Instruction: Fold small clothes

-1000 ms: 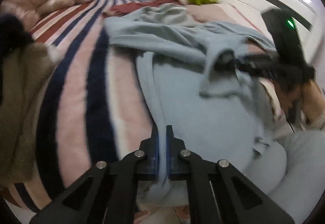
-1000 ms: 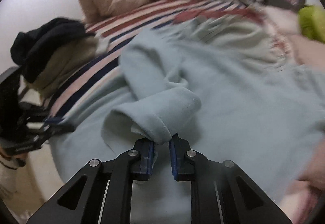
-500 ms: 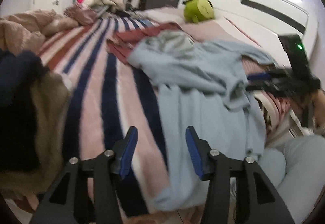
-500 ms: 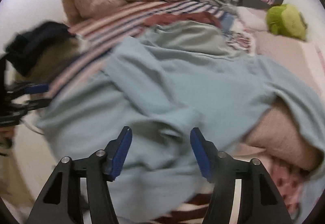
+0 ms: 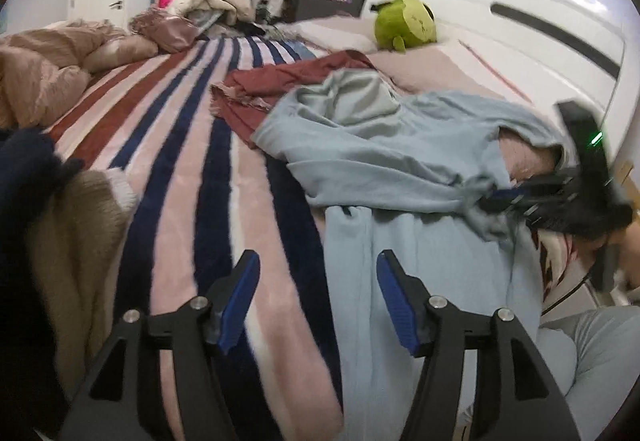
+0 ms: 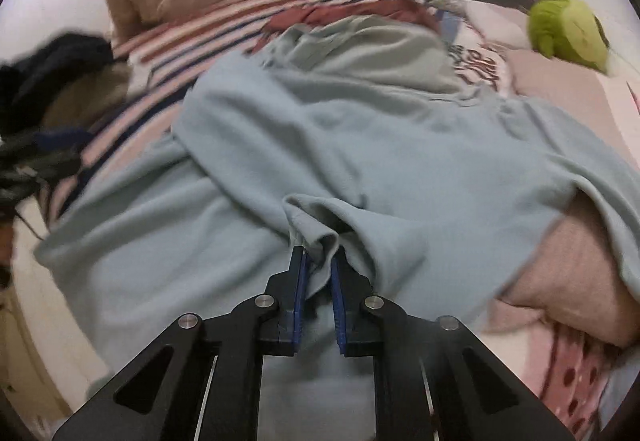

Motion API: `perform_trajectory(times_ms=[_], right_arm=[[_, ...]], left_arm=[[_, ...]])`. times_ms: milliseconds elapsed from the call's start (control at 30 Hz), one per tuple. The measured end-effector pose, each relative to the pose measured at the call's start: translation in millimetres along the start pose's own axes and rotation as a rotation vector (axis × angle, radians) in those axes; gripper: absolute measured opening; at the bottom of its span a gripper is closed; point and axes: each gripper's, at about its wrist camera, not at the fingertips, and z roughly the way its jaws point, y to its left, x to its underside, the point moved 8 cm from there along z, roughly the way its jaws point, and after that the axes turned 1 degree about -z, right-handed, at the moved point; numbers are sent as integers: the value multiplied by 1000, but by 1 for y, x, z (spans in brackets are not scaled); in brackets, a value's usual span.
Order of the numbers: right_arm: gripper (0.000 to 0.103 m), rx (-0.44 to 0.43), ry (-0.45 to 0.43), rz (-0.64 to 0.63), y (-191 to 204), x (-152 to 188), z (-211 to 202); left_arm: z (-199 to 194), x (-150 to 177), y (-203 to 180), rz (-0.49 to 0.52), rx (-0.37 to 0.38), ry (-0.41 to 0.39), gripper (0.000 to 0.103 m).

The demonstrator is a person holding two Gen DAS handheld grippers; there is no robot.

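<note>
green plush toy on striped blanket

The sweatshirt lies spread on the bed; a crumpled garment lies behind it; the plush toy sits farther back, beside the headboard.

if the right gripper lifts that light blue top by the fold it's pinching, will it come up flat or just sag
Probably sag. The light blue top already lies in soft wrinkles and drapes over the bed's edge, so it looks floppy. The right gripper, whose jaws have just been closing, pinches only one small fold, so the rest would likely hang and trail. The left gripper stands open, holding nothing.
</note>
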Motion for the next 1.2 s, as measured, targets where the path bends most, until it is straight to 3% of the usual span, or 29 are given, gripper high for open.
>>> perform_trajectory(times_ms=[67, 267, 400, 467, 500, 567, 667, 800, 833, 900, 933, 967, 1000, 1100, 1200], right_arm=[[7, -27, -32, 45, -16, -2, -18], [3, 8, -76, 131, -63, 16, -56], [4, -51, -35, 222, -86, 47, -66], [9, -107, -40, 244, -87, 54, -67], [16, -164, -68, 255, -81, 50, -70], [70, -238, -104, 237, -64, 37, -73], [74, -266, -114, 148, -32, 18, -63], [76, -176, -36, -76, 9, 6, -17], [75, -156, -12, -115, 14, 8, -8], [56, -79, 43, -182, 15, 15, 11], [27, -7, 55, -206, 8, 18, 16], [6, 39, 50, -218, 3, 19, 15], [6, 81, 19, -206, -7, 17, 6], [5, 70, -47, -94, -31, 18, -26], [5, 45, -97, 57, -62, 27, -63]], left_arm=[[18, -4, -5, 34, -7, 38, 58], [85, -9, -12, 102, -69, 183, 58], [97, -18, -8, 95, -97, 177, 60], [99, -23, -3, 77, -107, 170, 60], [100, -24, -2, 65, -102, 169, 60], [102, -27, -2, 54, -103, 162, 60], [101, -28, -4, 66, -120, 149, 60], [99, -30, -3, 70, -134, 136, 58], [100, -30, -2, 73, -139, 134, 57], [100, -31, -2, 93, -160, 129, 54], [99, -31, -2, 104, -174, 122, 48], [98, -33, 0, 114, -199, 112, 44], [97, -35, 4, 118, -226, 106, 40], [94, -42, 21, 83, -293, 89, 34], [96, -44, 32, 32, -264, 94, 34]])
